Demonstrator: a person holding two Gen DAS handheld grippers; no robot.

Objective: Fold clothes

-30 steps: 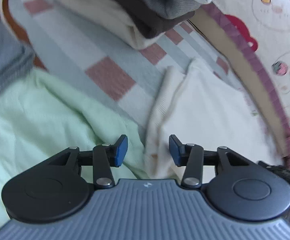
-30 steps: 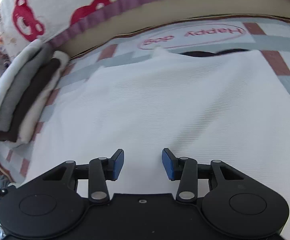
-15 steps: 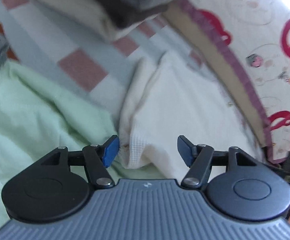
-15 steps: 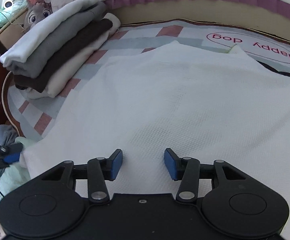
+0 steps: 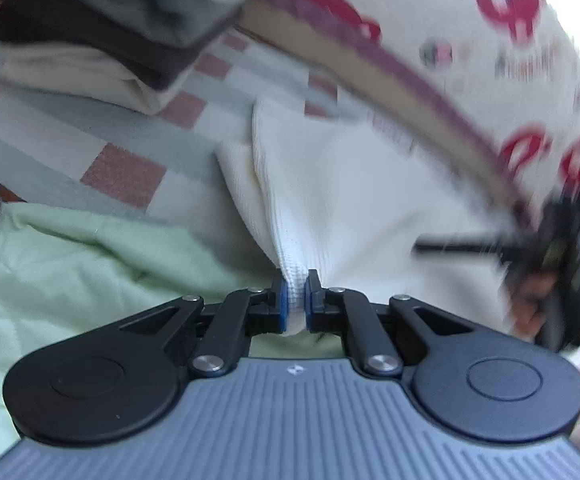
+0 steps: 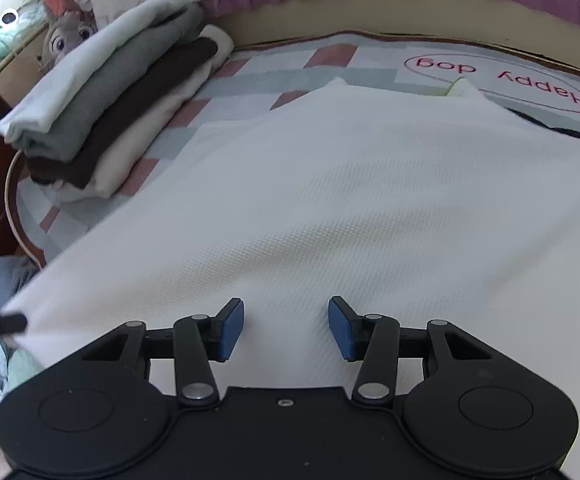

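Shirt (image 5: 353,184) corner pinched in left tongs (image 5: 294,300). Right tongs (image 6: 286,328) gape empty above it; best grab an edge before lifting.

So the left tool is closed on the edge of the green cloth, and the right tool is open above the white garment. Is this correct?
Not quite. The left wrist view shows the left tool closed on an edge of the white garment, not the green cloth, which lies beside it. The right tool is indeed open above the white garment.
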